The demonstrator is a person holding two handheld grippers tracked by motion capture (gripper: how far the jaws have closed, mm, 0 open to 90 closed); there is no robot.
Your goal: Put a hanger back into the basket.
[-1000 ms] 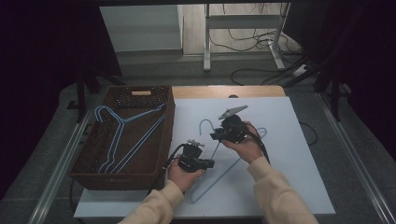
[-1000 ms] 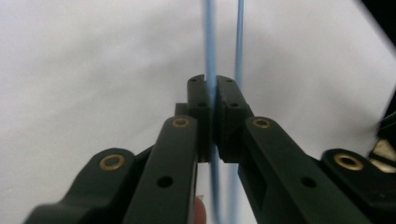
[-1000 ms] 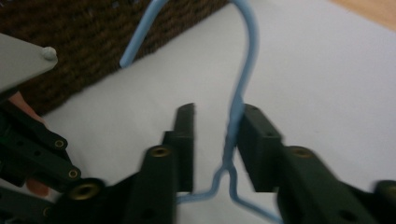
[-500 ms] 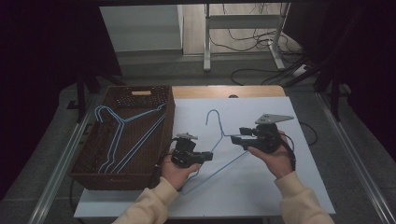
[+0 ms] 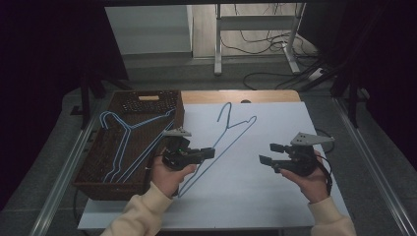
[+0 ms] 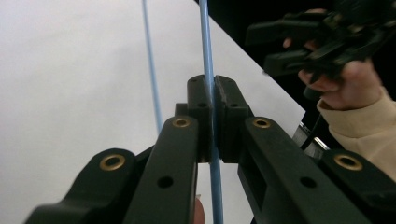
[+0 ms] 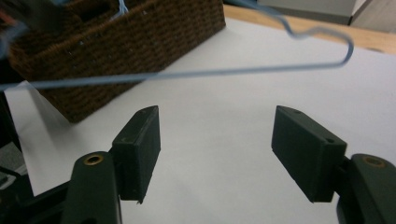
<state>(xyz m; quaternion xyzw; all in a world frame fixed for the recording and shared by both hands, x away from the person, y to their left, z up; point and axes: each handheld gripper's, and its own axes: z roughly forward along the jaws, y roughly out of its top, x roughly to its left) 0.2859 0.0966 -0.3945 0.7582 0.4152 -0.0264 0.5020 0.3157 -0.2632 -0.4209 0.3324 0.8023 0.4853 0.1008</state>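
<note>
High view: your left hand-held gripper point(image 5: 209, 153) pinches the light, springy wire hanger point(image 5: 223, 142) mid-rod; your right hand-held gripper point(image 5: 268, 153), just opening, stands spread, empty.

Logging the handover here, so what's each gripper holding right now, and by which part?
Left gripper clamps the blue wire hanger on a straight wire; right gripper, jaws just opened, holds nothing.

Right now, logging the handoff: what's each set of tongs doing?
Left tongs: shut on the blue wire hanger.
Right tongs: open, just been opening, nothing between them.
</note>
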